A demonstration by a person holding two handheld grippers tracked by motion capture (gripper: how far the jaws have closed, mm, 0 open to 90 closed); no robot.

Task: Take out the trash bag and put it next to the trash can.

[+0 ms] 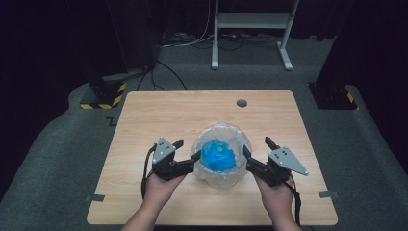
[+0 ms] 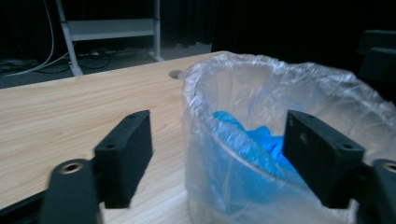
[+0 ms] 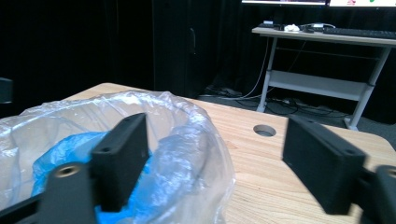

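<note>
at the near edge of the high view the person's two hands each hold a tool: the left tool (image 1: 188, 149) at 9 o'clock of the clear plastic bag (image 1: 221, 155) and the right tool (image 1: 255, 146) at 3 o'clock, each with wide jaws straddling the bag's rim, one jaw inside and one outside, pads not pressing on the film. the bag stands a little nearer than the middle of the wooden tabletop (image 1: 159, 113), open mouth up, with crumpled blue material (image 1: 219, 154) inside. farther off, at 12 o'clock, a round hole (image 1: 241, 103) sits in the tabletop, and beyond it a white desk frame (image 1: 250, 24) stands on the floor.
</note>
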